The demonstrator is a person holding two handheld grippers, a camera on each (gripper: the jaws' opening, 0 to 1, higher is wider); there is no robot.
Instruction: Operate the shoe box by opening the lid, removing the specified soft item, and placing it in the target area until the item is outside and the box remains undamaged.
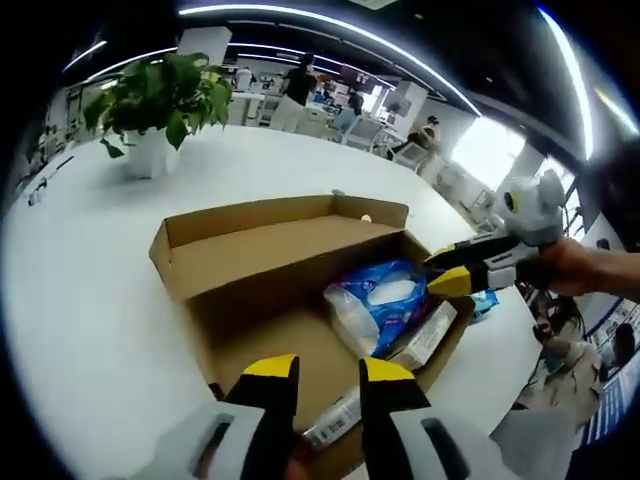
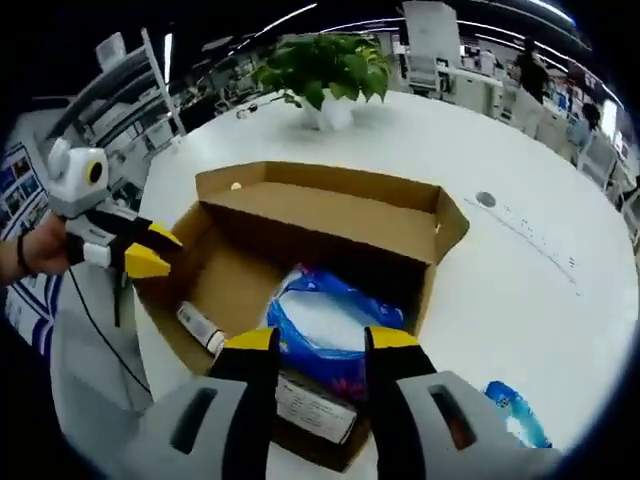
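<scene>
With the shoe box (image 2: pixel 330 225) lid already open, the blue soft pack (image 2: pixel 325 325) remains inside; left gripper (image 1: pixel 328 375) and right gripper (image 2: pixel 320 345) both parted, holding nothing

Brown shoe box (image 2: pixel 330 215), blue-and-white soft item (image 2: pixel 325 325), white table (image 2: pixel 520 270).

White round table (image 1: pixel 90 300), potted plant (image 1: pixel 160 105), open-plan office desks, ceiling light strips (image 1: pixel 330 22)

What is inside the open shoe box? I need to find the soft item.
Inside the shoe box lies a blue-and-white soft plastic pack, plus a small labelled item by one wall. Whatever sits under the pack is covered.
</scene>
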